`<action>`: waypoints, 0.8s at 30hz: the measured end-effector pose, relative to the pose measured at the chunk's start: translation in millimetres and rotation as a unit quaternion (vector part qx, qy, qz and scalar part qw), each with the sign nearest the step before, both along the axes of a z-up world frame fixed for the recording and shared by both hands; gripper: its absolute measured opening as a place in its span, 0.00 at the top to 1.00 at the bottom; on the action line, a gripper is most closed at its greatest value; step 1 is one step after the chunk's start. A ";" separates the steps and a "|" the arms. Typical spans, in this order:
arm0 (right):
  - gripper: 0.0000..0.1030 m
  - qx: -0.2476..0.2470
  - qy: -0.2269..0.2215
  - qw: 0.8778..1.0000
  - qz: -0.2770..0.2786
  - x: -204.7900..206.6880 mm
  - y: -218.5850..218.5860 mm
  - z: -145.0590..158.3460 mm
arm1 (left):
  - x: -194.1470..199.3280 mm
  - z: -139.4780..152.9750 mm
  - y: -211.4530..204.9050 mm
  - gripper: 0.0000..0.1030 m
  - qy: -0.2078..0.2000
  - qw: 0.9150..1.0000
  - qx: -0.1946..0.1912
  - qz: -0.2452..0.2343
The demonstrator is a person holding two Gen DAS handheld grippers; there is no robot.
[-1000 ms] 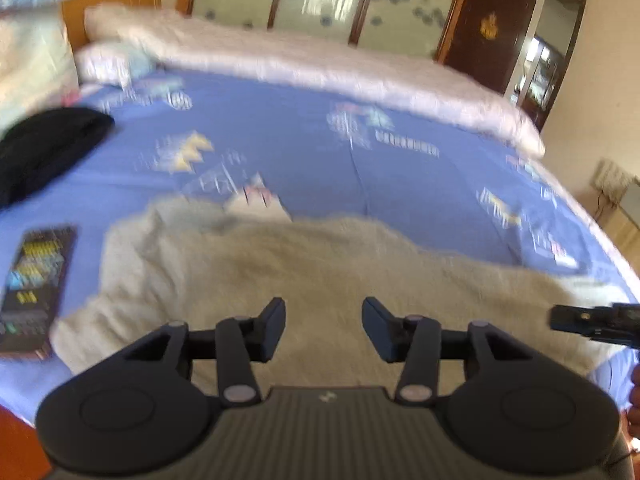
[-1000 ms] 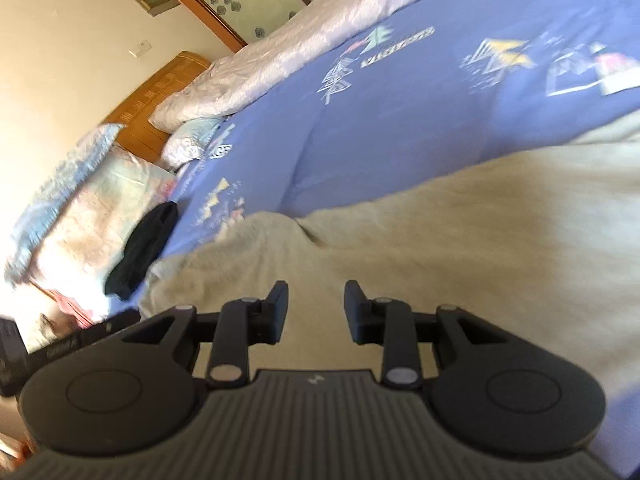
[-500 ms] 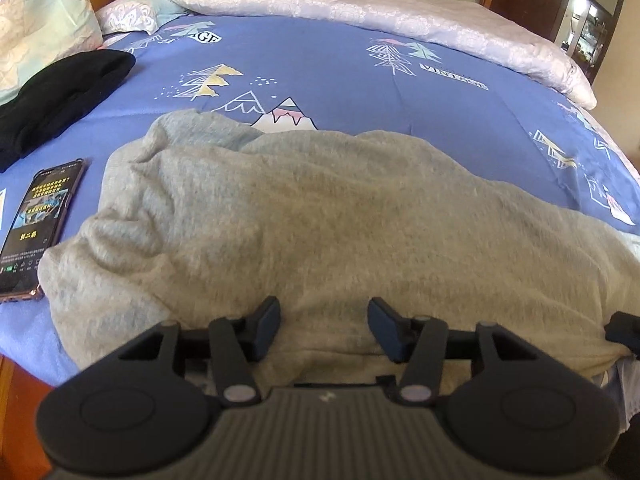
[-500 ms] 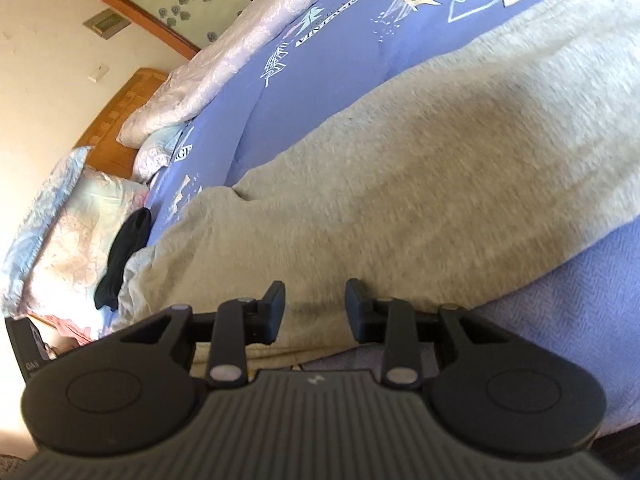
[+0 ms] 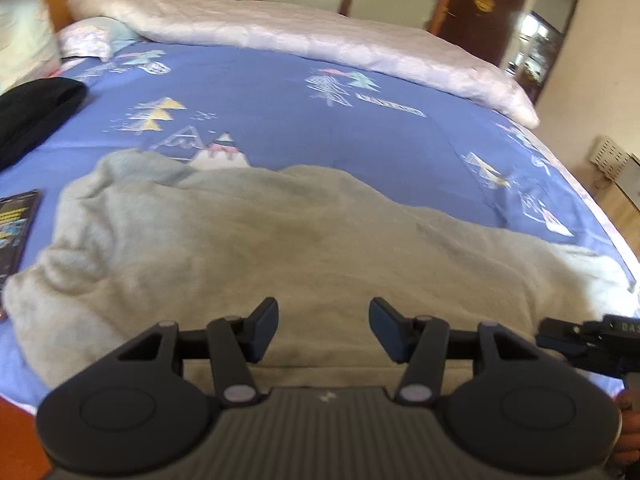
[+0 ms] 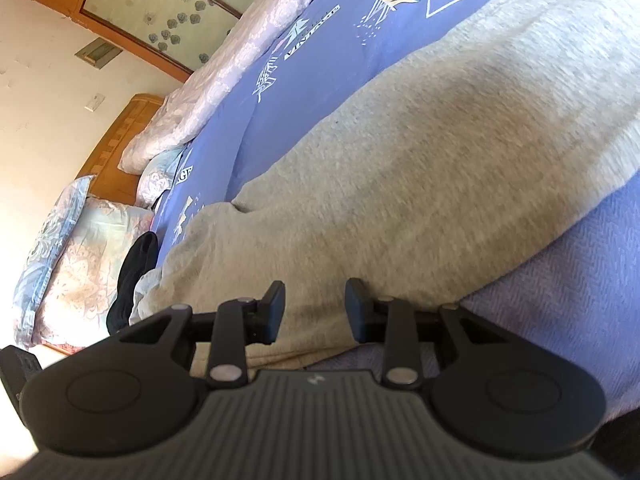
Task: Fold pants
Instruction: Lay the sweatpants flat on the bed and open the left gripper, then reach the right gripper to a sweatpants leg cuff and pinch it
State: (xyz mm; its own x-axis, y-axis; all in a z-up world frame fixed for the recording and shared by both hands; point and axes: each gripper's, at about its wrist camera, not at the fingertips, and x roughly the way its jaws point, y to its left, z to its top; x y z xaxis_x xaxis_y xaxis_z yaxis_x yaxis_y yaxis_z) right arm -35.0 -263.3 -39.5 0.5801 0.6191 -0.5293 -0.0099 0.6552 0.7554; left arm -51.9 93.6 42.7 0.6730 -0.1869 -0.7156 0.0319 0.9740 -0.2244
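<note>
Beside grey pants (image 5: 280, 240): phone (image 5: 16, 228), black garment (image 5: 36, 112); both tools released.

- One pair of grey pants (image 5: 280, 240) is seen.
- Two grippers are counted: the left gripper (image 5: 323, 330) and the right gripper (image 6: 315, 310), each with two fingers set apart.
- One phone (image 5: 16, 220) is seen.
- One black garment (image 5: 36, 116) is counted.
- One blue bedspread (image 5: 280, 120) is seen.
- One rolled pink quilt (image 5: 300, 40) is counted.
- Two pillows are counted in the right wrist view: a large one (image 6: 76, 256) and a small one (image 6: 158, 178).
</note>
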 end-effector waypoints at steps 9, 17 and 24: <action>0.65 -0.005 -0.008 1.000 -0.013 -4.5 6.3 0.1 | 7.8 -27.9 -12.0 0.49 0.043 0.999 -0.006 0.003; 0.65 0.001 -0.002 1.000 -0.019 -4.4 6.4 1.5 | 8.4 -26.9 -8.4 0.49 0.046 0.999 -0.020 0.006; 0.62 0.033 -0.039 0.994 -0.095 -14.4 -38.9 20.9 | 7.9 -27.3 -9.1 0.48 0.046 0.999 -0.017 0.004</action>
State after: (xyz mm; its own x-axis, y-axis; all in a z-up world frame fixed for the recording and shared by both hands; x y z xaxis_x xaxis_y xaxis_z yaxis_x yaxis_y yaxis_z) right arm -49.4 -302.2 -18.5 0.7282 0.5259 -0.4395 0.0488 0.5998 0.7986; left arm -44.0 84.5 15.4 0.6069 -0.2067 -0.7674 0.0012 0.9659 -0.2591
